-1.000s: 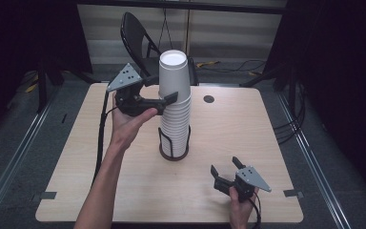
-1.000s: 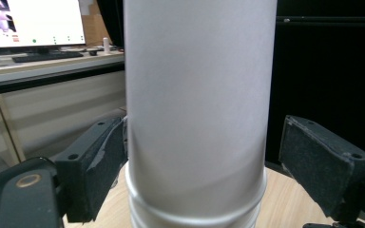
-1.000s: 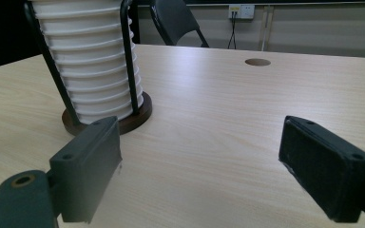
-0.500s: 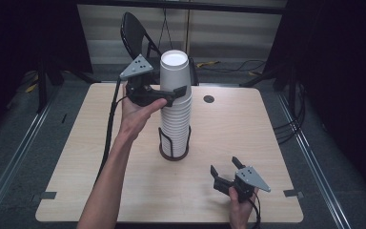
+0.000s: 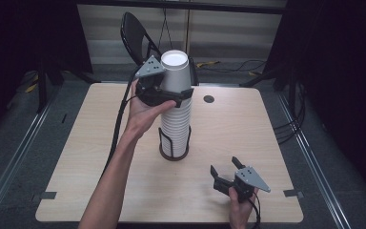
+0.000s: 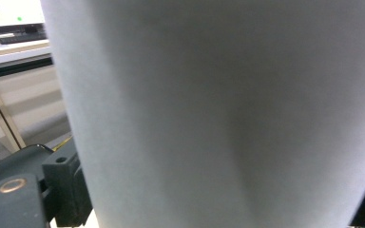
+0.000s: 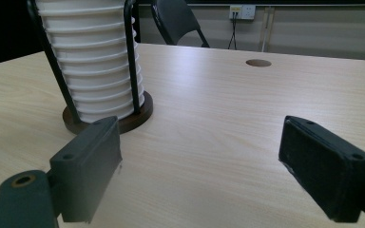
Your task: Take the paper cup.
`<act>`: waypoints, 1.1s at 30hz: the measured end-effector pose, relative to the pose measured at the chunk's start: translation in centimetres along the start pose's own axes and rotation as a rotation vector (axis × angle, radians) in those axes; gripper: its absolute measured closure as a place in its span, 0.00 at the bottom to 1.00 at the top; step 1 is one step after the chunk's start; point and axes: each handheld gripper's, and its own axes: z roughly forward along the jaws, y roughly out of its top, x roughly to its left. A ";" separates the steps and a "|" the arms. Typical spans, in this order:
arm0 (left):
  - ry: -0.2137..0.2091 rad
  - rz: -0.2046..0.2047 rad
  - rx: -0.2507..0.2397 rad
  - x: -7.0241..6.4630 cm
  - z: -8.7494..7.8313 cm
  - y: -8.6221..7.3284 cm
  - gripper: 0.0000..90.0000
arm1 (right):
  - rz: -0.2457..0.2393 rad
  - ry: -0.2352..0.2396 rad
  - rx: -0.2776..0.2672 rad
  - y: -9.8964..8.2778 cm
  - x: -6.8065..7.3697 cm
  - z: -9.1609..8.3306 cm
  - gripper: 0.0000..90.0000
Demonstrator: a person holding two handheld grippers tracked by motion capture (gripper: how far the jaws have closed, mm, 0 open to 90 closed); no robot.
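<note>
White paper cups [image 5: 175,119] (stacked upside down) fill the black wire holder [image 5: 173,151].

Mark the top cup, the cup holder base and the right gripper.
top cup [image 5: 175,71], high view, on its side wall.
cup holder base [image 7: 140,115], right gripper view, on the dark round rim.
right gripper [image 5: 225,168], high view, midway between its fingertips.

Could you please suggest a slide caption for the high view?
Left gripper around the top paper cup of a stack in a wire holder; right gripper rests open on the table.
</note>
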 end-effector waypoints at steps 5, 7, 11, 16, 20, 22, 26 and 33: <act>0.001 0.011 0.008 -0.1 0.0 0.2 0.13 | -0.001 -0.002 0.003 0.0 0.0 0.0 0.15; 0.000 0.015 0.014 0.0 0.0 0.3 0.13 | 0.000 -0.001 0.003 0.0 0.0 0.0 0.15; -0.006 0.012 0.011 0.1 0.0 0.2 0.13 | 0.000 -0.001 0.004 0.0 0.0 0.0 0.15; -0.007 0.011 0.012 0.1 0.0 0.2 0.13 | 0.006 -0.002 0.007 0.0 0.0 0.1 0.15; -0.004 0.011 -0.005 0.1 -0.2 0.3 0.14 | 0.006 -0.002 0.007 0.0 0.0 0.1 0.15; -0.002 0.002 -0.033 0.1 -0.4 0.6 0.14 | 0.005 -0.002 0.007 0.0 0.0 0.1 0.15; -0.006 -0.001 -0.028 0.1 -0.6 0.9 0.14 | 0.006 -0.002 0.007 0.0 0.0 0.1 0.15; 0.016 0.023 -0.031 -0.1 -0.6 1.6 0.15 | 0.004 -0.001 0.010 0.0 0.0 0.1 0.15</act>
